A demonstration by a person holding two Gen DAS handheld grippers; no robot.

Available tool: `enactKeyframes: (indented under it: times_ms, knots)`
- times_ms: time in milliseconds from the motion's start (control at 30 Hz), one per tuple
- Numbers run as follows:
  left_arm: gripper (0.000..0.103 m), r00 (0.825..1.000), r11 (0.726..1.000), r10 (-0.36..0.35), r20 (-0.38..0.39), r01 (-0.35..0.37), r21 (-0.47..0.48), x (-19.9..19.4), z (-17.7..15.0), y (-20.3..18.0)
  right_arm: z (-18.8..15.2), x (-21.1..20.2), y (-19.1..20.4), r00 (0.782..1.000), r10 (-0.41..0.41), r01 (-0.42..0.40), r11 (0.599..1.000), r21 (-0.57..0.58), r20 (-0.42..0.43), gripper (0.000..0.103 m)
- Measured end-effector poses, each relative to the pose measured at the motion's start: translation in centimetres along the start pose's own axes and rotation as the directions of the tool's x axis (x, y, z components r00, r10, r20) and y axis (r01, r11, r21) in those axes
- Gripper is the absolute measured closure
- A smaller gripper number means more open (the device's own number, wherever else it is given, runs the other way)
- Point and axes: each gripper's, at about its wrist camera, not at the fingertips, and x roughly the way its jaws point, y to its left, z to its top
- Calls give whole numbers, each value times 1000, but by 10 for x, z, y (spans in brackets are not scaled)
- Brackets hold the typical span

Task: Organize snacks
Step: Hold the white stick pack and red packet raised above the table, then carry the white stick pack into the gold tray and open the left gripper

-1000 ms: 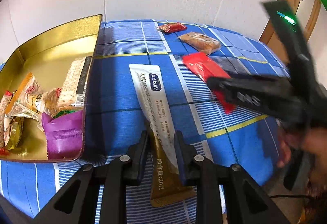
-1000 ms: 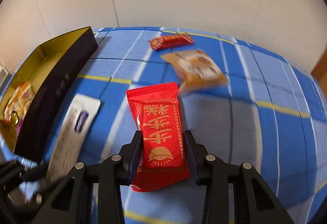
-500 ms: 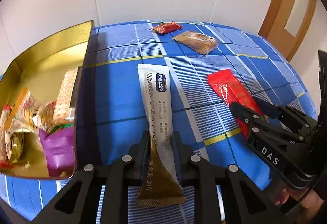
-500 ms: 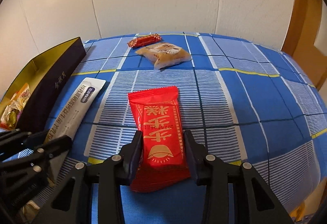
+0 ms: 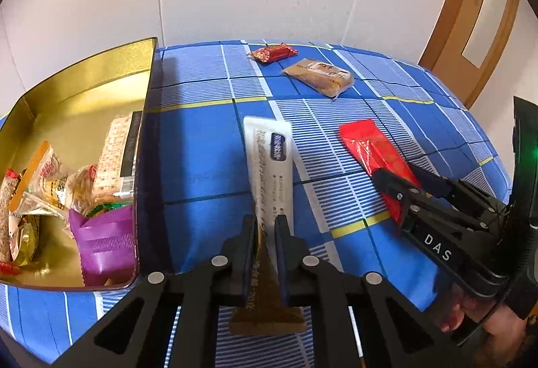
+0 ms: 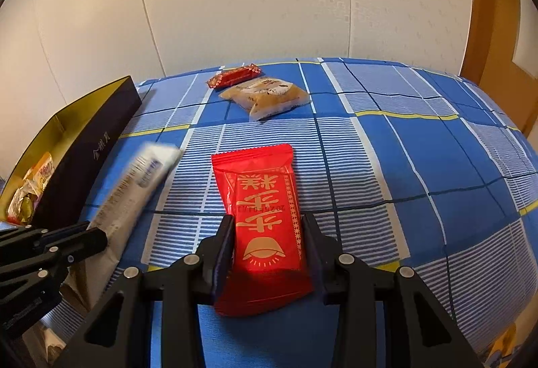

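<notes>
My left gripper (image 5: pixel 265 230) is shut on a long white and gold sachet (image 5: pixel 270 159), pinching it edge-on so its far end lifts off the blue checked cloth (image 5: pixel 201 146). That sachet (image 6: pixel 134 179) looks blurred in the right wrist view, beside the left gripper (image 6: pixel 101 235). My right gripper (image 6: pixel 267 233) is shut on a red snack packet (image 6: pixel 264 200) with gold print. From the left wrist view the same red packet (image 5: pixel 373 149) lies to the right with the right gripper (image 5: pixel 403 179) on its near end. A gold tin box (image 5: pixel 84 99) holding several wrapped snacks stands at the left.
At the far side of the cloth lie a small red wrapped bar (image 5: pixel 274 52) and a tan pastry packet (image 5: pixel 319 77). The tin's dark outer wall (image 6: pixel 97 146) faces the sachet. A wooden door frame (image 5: pixel 470 22) stands at right. A hand (image 5: pixel 477 324) holds the right gripper.
My left gripper's jaws have closed onto the sachet, which now stands pinched and tilted up. The right gripper, holding the red packet, swung in from the right and settled.
</notes>
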Motion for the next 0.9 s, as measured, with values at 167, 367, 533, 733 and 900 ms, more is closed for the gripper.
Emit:
enactKeyframes:
  times_ms: [167, 367, 533, 733, 900]
  knots:
    - [92, 1000, 999, -14, -3, 14, 48, 3, 1, -8, 0, 0, 0, 1000, 2, -2, 1000, 2, 2, 62]
    - [60, 997, 997, -75, -23, 74, -25, 8, 8, -6, -1, -1, -1, 1000, 12, -12, 1000, 14, 6, 62]
    - [59, 997, 998, -59, -58, 59, 6, 18, 12, -13, -1, -1, -3, 1000, 10, -10, 999, 31, 11, 62]
    - [78, 1000, 983, 25, 2, -25, 184, 23, 10, -30, -1, -1, -3, 1000, 9, -10, 999, 33, 14, 62]
    - [84, 1000, 988, -2, 10, 0, 155, 14, 4, -19, -1, -1, -3, 1000, 10, -11, 999, 36, 18, 62]
